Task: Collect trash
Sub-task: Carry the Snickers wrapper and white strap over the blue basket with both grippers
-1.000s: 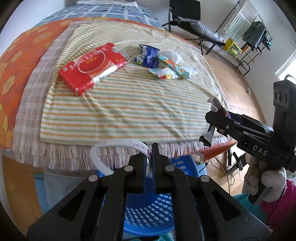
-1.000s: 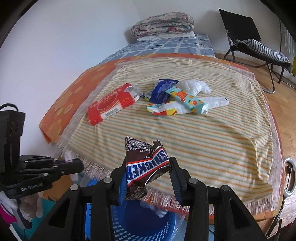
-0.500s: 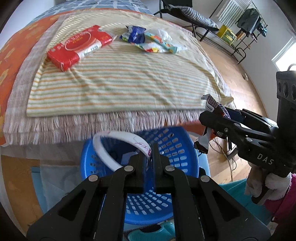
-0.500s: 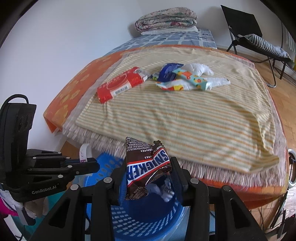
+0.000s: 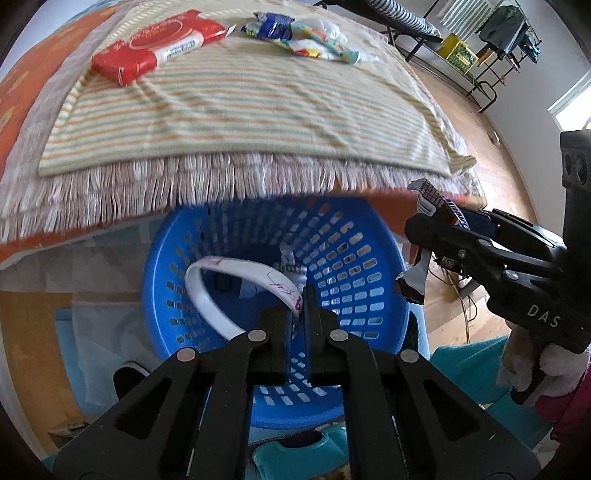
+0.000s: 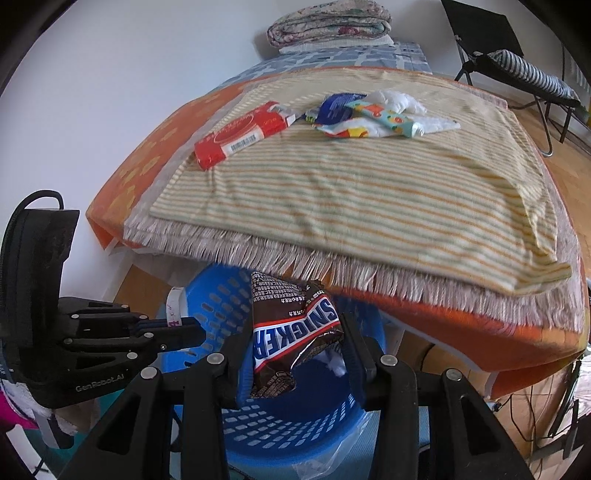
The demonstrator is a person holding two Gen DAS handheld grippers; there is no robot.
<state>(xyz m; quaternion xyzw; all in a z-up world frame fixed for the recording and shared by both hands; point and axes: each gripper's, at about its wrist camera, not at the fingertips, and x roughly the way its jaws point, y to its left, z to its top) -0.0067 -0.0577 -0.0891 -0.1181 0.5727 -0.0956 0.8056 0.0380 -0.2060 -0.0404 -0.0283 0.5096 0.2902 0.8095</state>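
A blue perforated basket (image 5: 369, 295) stands on the floor just under the bed's fringed edge. My left gripper (image 5: 301, 295) hangs over its mouth, shut on a white curved strip (image 5: 207, 291) with red scribbles. In the right wrist view my right gripper (image 6: 295, 325) is shut on a crumpled Snickers wrapper (image 6: 291, 332) above the same basket (image 6: 221, 299), with the left gripper (image 6: 195, 330) to its left. On the striped blanket (image 6: 369, 192) lie a red pack (image 6: 240, 133) and a pile of wrappers and tissue (image 6: 369, 114).
The bed's fringe (image 5: 184, 177) overhangs the basket's far rim. A folding chair (image 6: 517, 62) and a drying rack (image 5: 498, 44) stand on the wooden floor beyond the bed. Folded quilts (image 6: 328, 22) sit at the bed's head. Something teal (image 5: 306, 450) lies below the basket.
Both grippers have drawn back from the bed and sunk, each keeping its load. The blue basket, half hidden under the fringe before, now fills the middle of both views.
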